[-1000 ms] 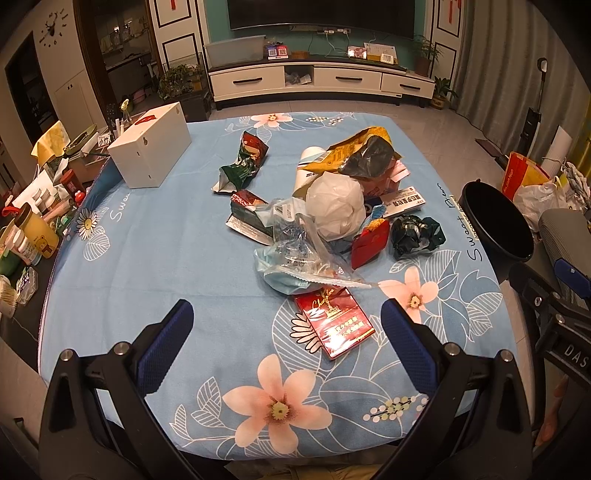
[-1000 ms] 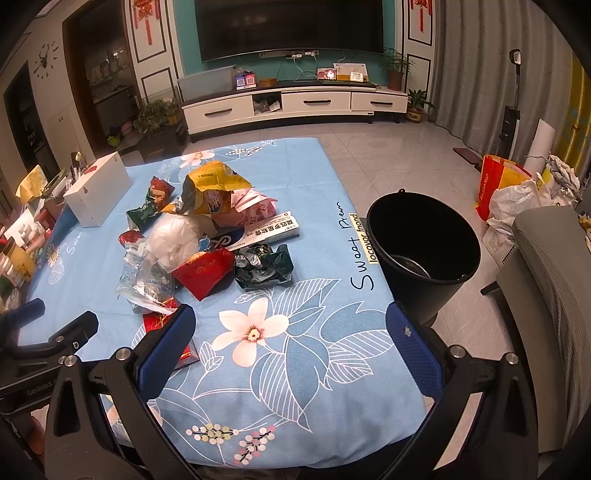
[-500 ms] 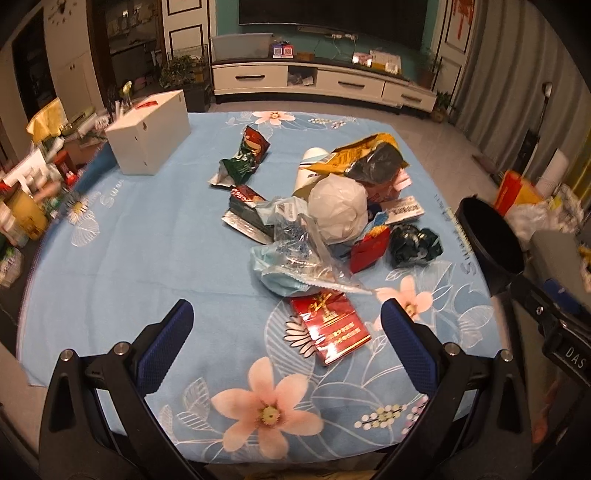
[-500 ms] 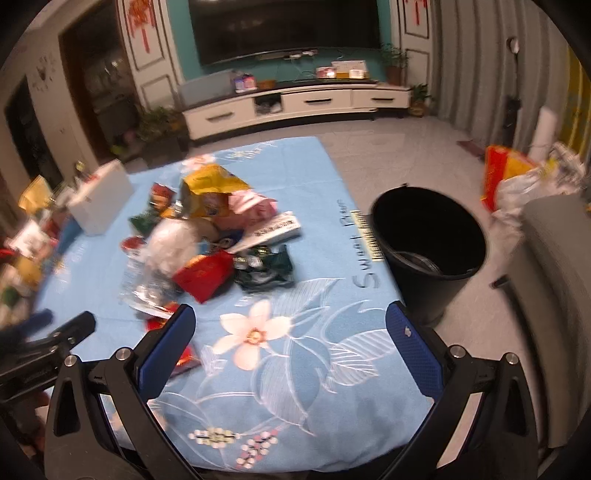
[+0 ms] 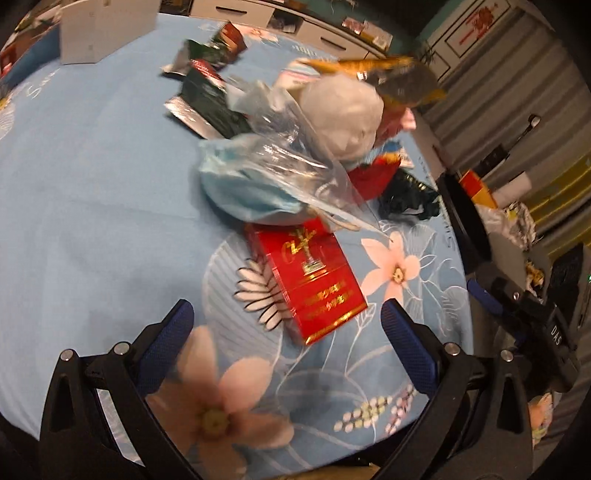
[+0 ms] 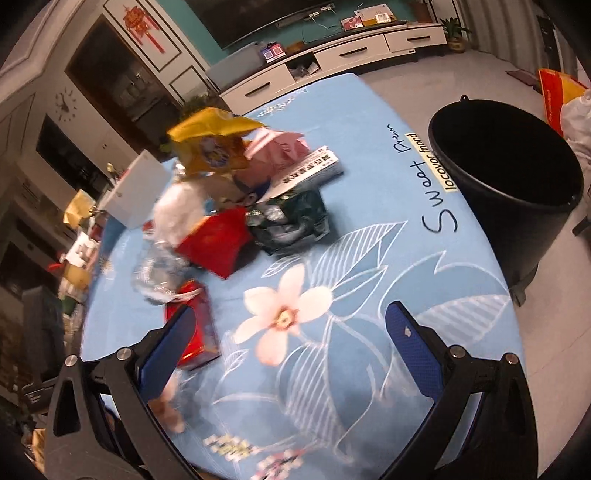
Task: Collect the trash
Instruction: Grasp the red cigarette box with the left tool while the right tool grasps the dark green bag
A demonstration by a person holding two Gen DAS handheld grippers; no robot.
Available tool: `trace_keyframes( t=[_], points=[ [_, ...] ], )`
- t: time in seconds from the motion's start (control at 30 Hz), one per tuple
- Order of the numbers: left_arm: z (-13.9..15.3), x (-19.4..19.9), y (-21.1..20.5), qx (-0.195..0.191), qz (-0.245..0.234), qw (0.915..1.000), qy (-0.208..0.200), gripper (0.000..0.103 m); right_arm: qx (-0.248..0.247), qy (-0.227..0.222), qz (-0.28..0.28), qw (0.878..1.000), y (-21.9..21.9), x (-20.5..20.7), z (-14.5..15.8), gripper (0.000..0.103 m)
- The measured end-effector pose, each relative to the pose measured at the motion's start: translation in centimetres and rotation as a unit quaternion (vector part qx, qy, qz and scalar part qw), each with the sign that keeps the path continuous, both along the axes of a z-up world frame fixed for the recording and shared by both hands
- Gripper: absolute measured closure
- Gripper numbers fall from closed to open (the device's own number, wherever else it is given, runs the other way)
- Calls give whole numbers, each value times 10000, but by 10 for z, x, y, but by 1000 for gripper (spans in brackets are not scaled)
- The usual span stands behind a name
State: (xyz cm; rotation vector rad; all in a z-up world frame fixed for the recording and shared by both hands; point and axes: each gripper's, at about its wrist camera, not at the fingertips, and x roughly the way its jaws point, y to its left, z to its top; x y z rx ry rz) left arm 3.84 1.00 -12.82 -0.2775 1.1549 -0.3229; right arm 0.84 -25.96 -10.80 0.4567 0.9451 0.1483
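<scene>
While both grippers hover over the flowered blue tablecloth [image 5: 92, 177], neither holds anything. The left gripper [image 5: 284, 334] stands wide, its blue-padded fingers low in the left wrist view with bare cloth between them. Just above that gap, slightly right of centre, lies the red cigarette pack [image 5: 310, 280], flat on the cloth and apart from both fingers; it bears gold lettering that is too blurred to read. Touching the pack's upper end is a clear plastic bag [image 5: 280, 162] over something pale blue, and behind it a white crumpled wad [image 5: 341, 110], a yellow snack bag [image 5: 384, 66] and dark foil wrappers [image 5: 210, 107] pile toward the top of the frame. A white box [image 5: 99, 29] sits at the upper left.

The right gripper [image 6: 288, 339] is also wide, fingers at the bottom of the right wrist view, framing a pink printed flower on the cloth. The red pack [image 6: 195, 328] shows just behind its left finger. The trash heap fills the centre left: a red wrapper [image 6: 218, 240], a dark green crumpled wrapper [image 6: 291, 221], a flat white box with black print [image 6: 310, 171] that cannot be read, and the yellow bag [image 6: 210, 144]. A black bin [image 6: 513, 184] stands on the floor at the right, beside the table edge. Along that edge the cloth reads "Sweet" in script, with a yellow strip that seems to read "locovor fnond".
</scene>
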Motion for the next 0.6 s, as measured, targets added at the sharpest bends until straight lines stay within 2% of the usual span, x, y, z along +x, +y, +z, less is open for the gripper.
trace_keyframes(
  t=[0.17,0.3,0.37,0.43,0.47,0.5,0.53,0.6],
  points=[
    [-9,16,-22,182,231,9994,-160,3,-184,-110,55,9998,-6,32,-9,8],
    [-17,24,-40,555,305,9977,-235,3,-258,-159,167,9994,-7,65,-14,13],
    [-17,26,-46,690,347,9965,-332,3,-237,-117,219,9994,-6,77,-20,23],
    [-19,27,-50,748,361,9960,-338,8,-111,-67,321,9994,-4,86,-26,33],
    [-18,25,-52,869,382,9947,-404,18,-24,-83,387,9992,-4,88,-28,46],
    [-18,25,-53,994,363,9934,-447,27,126,-130,454,9988,-3,87,-27,52],
    [-18,24,-55,1095,335,9923,-470,31,203,-165,487,9985,-3,85,-26,56],
    [-17,22,-51,912,296,9943,-470,35,146,-215,497,9984,-3,79,-24,64]
  ],
)
